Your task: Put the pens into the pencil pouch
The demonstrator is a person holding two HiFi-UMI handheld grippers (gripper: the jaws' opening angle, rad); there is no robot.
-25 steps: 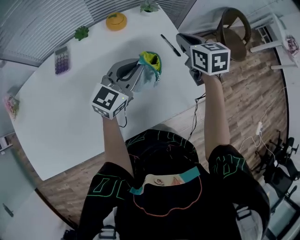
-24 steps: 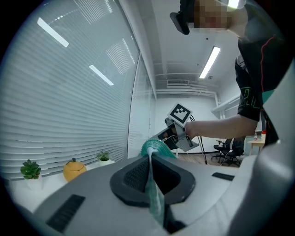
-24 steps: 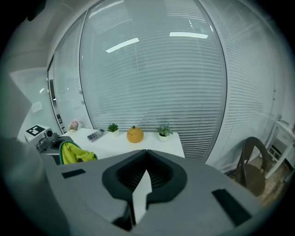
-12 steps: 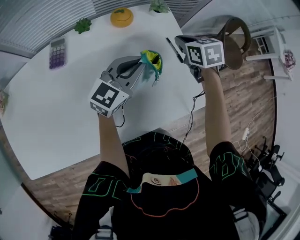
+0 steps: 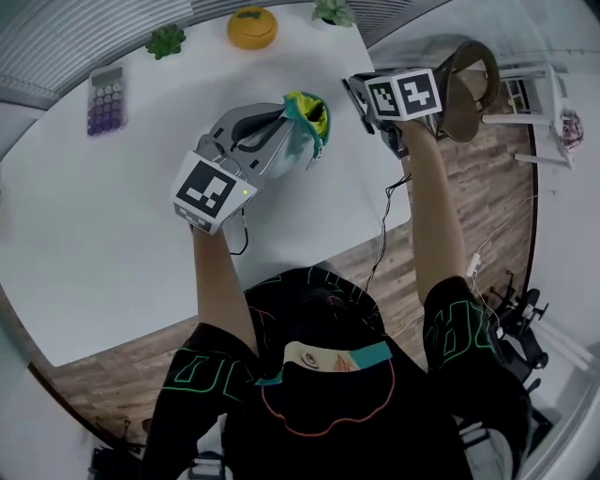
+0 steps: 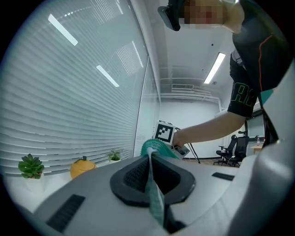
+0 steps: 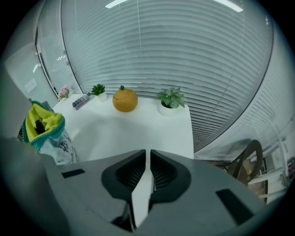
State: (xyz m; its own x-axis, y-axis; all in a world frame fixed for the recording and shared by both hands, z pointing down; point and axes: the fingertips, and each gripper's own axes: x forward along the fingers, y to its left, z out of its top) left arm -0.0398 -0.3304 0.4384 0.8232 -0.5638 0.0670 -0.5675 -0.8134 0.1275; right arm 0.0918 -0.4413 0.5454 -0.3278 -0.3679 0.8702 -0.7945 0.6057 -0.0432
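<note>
The left gripper (image 6: pixel 150 159) has its jaws pressed together on the teal rim of the pencil pouch (image 5: pixel 306 120), which sits over the far right part of the white surface (image 5: pixel 112 225). In the left gripper view the pinched fabric runs as a thin strip down the jaw line. The gripper's body hides the rest of the pouch, so whether its base rests on the surface cannot be told. In the right gripper view the pouch's mouth gapes, showing yellow lining and a dark shape inside that is too small to identify.

The right gripper (image 7: pixel 147 156) hangs near the surface's right edge, tilted downward. Its jaws have just been opening and stand a narrow slit apart, with only white surface showing through the slit. In the head view its marker cube covers the jaws entirely.

A black pen (image 5: pixel 352 94) lies on the surface just beside that gripper, on the pouch side. Only a short stretch of it shows, and the rest is under the gripper; contact between them cannot be judged.

Farther back stand a calculator (image 5: pixel 105 97), an orange ornament (image 5: pixel 251 26), a succulent (image 5: pixel 166 40) and a leafy plant (image 5: pixel 333 11) cut off by the top edge. A chair (image 5: pixel 469 80) is partly hidden behind the cube.
</note>
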